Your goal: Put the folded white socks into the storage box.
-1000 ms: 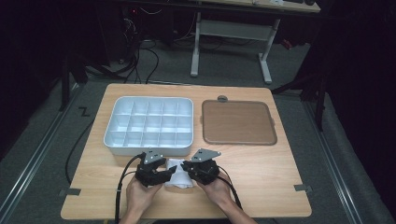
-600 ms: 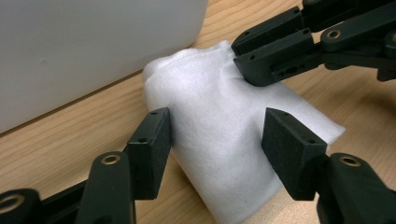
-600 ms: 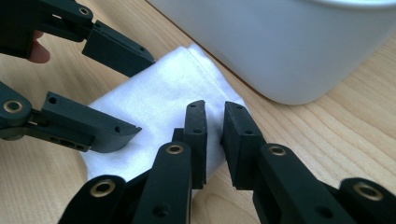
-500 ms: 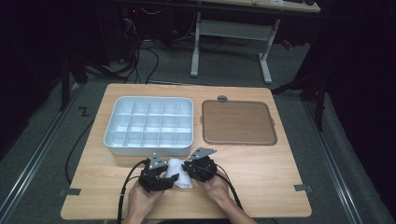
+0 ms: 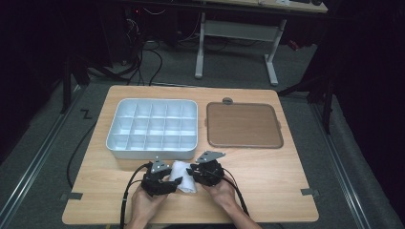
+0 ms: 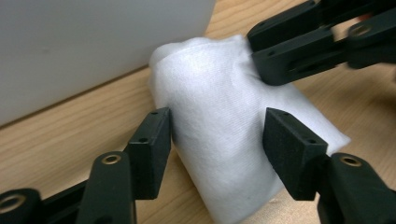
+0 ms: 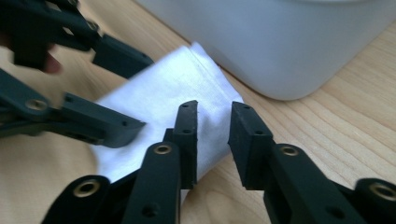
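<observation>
one white cloth [image 5: 184, 176], folded into a soft pad, lying on the table [image 5: 267, 191] near its front edge, just in front of the grey compartment tray [image 5: 150, 126] and well apart from the brown lid [image 5: 243, 125] to the tray's right.

left gripper [image 6: 215, 126]: jaws wide, straddling the bulk of the fold, one pad against the cloth's side, the other resting over its top layer. cannot tell whether a real squeeze or only a touch.

right gripper [image 7: 212, 121]: jaws narrow, just now opening, with the cloth's corner in the gap but no pad pressing on it (so a release or a re-grip, by the look of it).

judged step: tidying or re-folding the cloth between both tools. to do it well:
- keep the left side as the anchor; firm enough to stop sliding, not so hard as to crumple the fold.
- open the right jaws somewhat wider before going back in, then take the corner through all layers rather than the top sheet alone.
- stay low and close to the wood, away from the tray wall just behind.
- move the two tools together, never apart, to spare the fold.
</observation>
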{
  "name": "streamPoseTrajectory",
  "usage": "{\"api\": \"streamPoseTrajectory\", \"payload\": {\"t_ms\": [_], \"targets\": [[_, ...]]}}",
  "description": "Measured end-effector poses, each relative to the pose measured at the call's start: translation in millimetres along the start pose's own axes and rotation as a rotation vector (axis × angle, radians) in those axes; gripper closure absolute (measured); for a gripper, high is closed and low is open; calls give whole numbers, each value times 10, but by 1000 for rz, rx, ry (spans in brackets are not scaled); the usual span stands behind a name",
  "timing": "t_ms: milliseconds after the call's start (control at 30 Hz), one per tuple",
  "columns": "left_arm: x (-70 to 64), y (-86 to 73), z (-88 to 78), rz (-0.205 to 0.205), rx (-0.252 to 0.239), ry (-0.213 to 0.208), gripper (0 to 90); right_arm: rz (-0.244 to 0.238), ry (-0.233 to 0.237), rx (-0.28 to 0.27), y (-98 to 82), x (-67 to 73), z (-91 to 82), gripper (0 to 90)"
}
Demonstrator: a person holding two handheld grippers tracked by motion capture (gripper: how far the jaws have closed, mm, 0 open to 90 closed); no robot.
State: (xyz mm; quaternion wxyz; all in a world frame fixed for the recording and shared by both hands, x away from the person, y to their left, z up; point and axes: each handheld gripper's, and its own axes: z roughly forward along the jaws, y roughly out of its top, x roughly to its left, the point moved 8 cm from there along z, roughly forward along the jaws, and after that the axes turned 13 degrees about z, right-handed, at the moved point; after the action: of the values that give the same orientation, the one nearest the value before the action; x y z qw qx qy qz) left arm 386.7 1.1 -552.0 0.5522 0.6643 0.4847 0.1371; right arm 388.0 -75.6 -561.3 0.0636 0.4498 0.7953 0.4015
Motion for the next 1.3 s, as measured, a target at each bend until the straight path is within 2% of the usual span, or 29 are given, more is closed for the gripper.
{"api": "streamPoseTrajectory", "payload": {"t_ms": [67,167,200,300,367,533,633,833,1133,1300], "targets": [[-6,18,-18,-2,-4,4,439,16,7,-22,3,5,-91,711],[-5,61,-47,-8,-20,8,434,12,-6,-17,-37,-14,-148,693],[-5,82,-61,-22,-30,6,431,9,-7,-14,-53,-35,-154,686],[1,135,-96,-21,-53,10,426,46,9,-27,-98,-116,-184,674],[9,177,-100,-34,-62,11,425,67,0,-27,-130,-184,-195,675],[41,199,-8,-55,-63,36,437,48,-32,2,-209,-228,-124,694],[62,169,25,-53,-49,44,454,47,-26,14,-233,-199,-53,698],[151,181,-34,-49,-49,66,464,43,-11,38,-240,-103,51,700],[424,157,-236,-113,-63,105,471,-4,11,43,-184,114,213,706],[470,170,-282,-99,-51,123,479,-20,20,42,-139,213,303,708]]}}
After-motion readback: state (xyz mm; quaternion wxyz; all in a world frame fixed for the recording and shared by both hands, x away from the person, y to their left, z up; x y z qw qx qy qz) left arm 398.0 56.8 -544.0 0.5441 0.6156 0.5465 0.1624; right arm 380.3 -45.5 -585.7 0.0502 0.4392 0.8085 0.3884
